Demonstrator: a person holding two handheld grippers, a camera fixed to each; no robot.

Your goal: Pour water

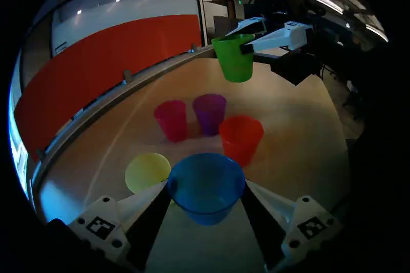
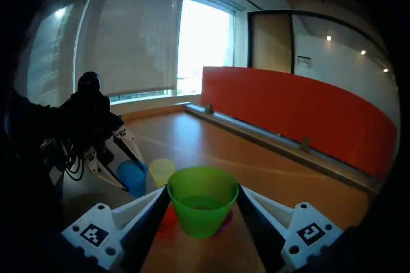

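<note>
Blue cup (image 1: 206,191) is recorded nearest the lens in the left gripper view, held upright between the two fingers of the left gripper (image 1: 206,186). Both fingers are seen pressed against its sides, the jaws being closed only as far as the cup's width allows. Whether any water is inside cannot be told.

Beyond it, four cups are stood close together on the wooden table (image 1: 297,134): a yellow cup (image 1: 147,170) at near left, a red cup (image 1: 241,139) at near right, and a pink cup (image 1: 171,119) and a purple cup (image 1: 209,113) side by side farther off. An orange-red panel (image 1: 102,68) is noted along the table's far left edge.

A green cup (image 2: 202,211) is held in like manner by the right gripper (image 2: 202,191), with both fingers set against its sides and the jaws part closed around it. In the right gripper view a darker patch is seen at its bottom; it cannot be confirmed as water. In the left gripper view this cup is observed raised clear of the table, on the far side of the group, roughly upright with a slight tilt.

In the right gripper view the blue cup is placed just beside the yellow one, well apart from the green cup. A person in dark clothing (image 2: 31,129) is seen behind the left gripper
</note>
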